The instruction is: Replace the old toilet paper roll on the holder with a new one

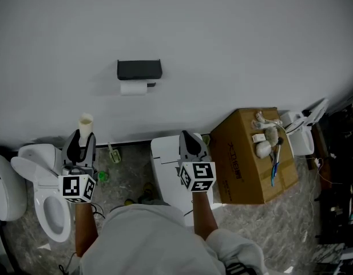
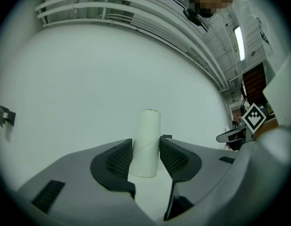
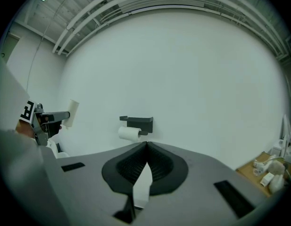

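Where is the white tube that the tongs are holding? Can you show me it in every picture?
Head view: the white tube is at the left, standing up out of the left tongs.
Left gripper view: it is in the middle, upright, gripped between the two pads.
Right gripper view: it is small, at the far left.
Shared landmark: the white wall is behind it in all three views.

The grey marbled floor [image 1: 268, 228] carried a white toilet [image 1: 47, 205] just under the jaws of the left gripper [image 1: 83, 134], and a white box-shaped unit [image 1: 165, 171] under the jaws of the right gripper [image 1: 187, 135]. A cardboard box [image 1: 245, 165] stood to the right of those jaws. Between the two pairs of jaws, small green things [image 1: 114, 155] lay on the floor near the wall.
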### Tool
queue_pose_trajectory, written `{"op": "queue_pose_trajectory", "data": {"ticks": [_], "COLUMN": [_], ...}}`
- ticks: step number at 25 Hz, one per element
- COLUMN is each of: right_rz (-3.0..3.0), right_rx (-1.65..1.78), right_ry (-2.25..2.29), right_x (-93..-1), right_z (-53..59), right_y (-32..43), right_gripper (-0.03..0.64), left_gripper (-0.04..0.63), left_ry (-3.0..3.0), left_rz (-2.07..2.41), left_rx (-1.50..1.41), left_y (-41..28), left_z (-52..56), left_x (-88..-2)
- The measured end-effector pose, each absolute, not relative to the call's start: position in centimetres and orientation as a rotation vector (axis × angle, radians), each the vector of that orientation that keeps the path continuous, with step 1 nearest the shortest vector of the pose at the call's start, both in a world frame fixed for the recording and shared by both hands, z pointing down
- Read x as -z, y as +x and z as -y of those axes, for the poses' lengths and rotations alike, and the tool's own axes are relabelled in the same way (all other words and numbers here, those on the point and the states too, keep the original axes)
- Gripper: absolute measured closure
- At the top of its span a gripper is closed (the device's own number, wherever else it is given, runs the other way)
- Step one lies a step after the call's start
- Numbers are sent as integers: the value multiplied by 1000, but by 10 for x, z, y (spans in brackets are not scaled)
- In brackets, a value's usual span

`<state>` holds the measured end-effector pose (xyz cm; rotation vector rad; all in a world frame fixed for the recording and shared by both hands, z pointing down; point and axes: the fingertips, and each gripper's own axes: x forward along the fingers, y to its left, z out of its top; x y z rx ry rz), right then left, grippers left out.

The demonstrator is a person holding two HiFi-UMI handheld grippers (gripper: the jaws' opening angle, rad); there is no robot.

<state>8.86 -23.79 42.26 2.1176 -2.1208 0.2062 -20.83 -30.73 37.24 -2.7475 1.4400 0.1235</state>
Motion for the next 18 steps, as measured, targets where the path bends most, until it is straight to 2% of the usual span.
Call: {"op": "queue_pose_trajectory", "data": {"ticks": [18], "right_rz": [2116], "right_rx": [-177], "right_ry": [2127], "right_x": [-421], "right_z": [241], "right_y": [90], "right_gripper": [611], "left_gripper": [393], "left_ry": [-2755], "left_rz": [-1441], "left_rx": [-144], "left_y": [-213], "left_z": [317], "left_x": [-374]}}
